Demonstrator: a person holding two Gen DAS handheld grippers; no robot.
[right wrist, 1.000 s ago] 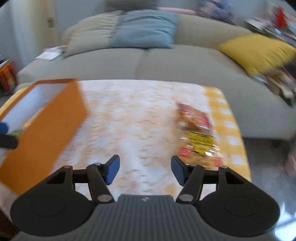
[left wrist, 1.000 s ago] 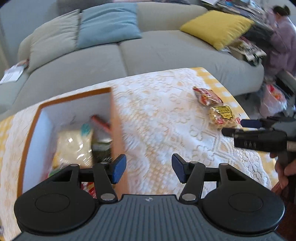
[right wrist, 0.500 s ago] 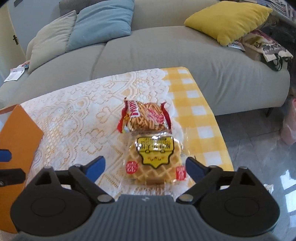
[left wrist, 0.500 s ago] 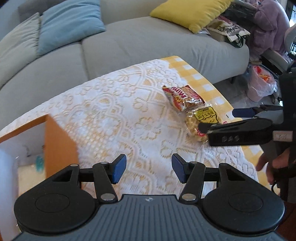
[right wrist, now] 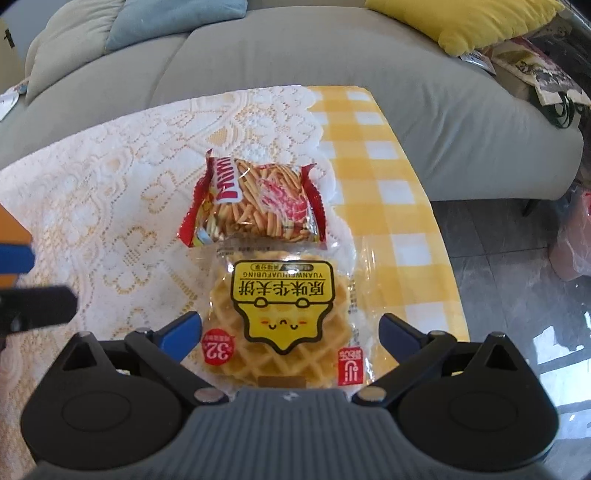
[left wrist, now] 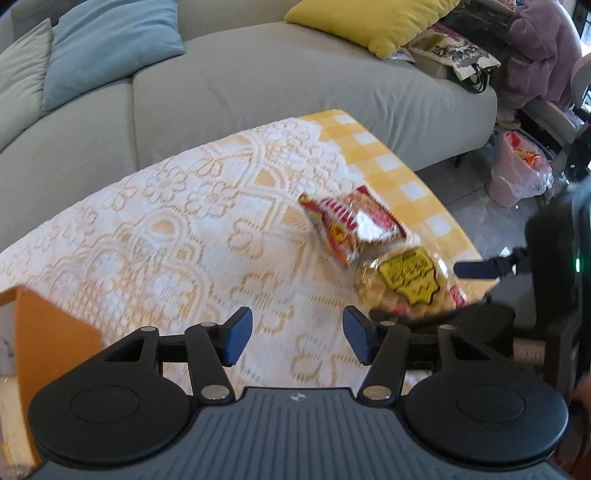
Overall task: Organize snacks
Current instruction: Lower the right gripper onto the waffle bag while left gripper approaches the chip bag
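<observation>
Right claw (right wrist: 290, 332): jaws spread to their widest, having just been opening; a second ago they stood narrower over bare lace. The clear-wrapped round waffle with the yellow label (right wrist: 282, 314) lies between the blue pads, not pinched; gaps show on both sides. It filled less of the right wrist view half a second ago and now reaches the claw body.

Red packet of stick snacks (right wrist: 255, 205) lies just beyond the waffle, wrappers touching, both on the white lace cloth (right wrist: 110, 177) near the right edge of the tabletop, where the yellow checked cloth (right wrist: 384, 177) shows.

Left claw (left wrist: 297, 338): jaws partly spread, nothing between them, the same gap as in both earlier frames. It hangs over bare lace, left of the two packets. The orange-walled box (left wrist: 55, 332), which filled the left of its view a second ago with packets inside, now shows only a corner at the left edge.

Grey sofa (left wrist: 258, 85) lies beyond the tabletop, with a blue cushion (left wrist: 107, 40) and a yellow cushion (left wrist: 373, 18).
</observation>
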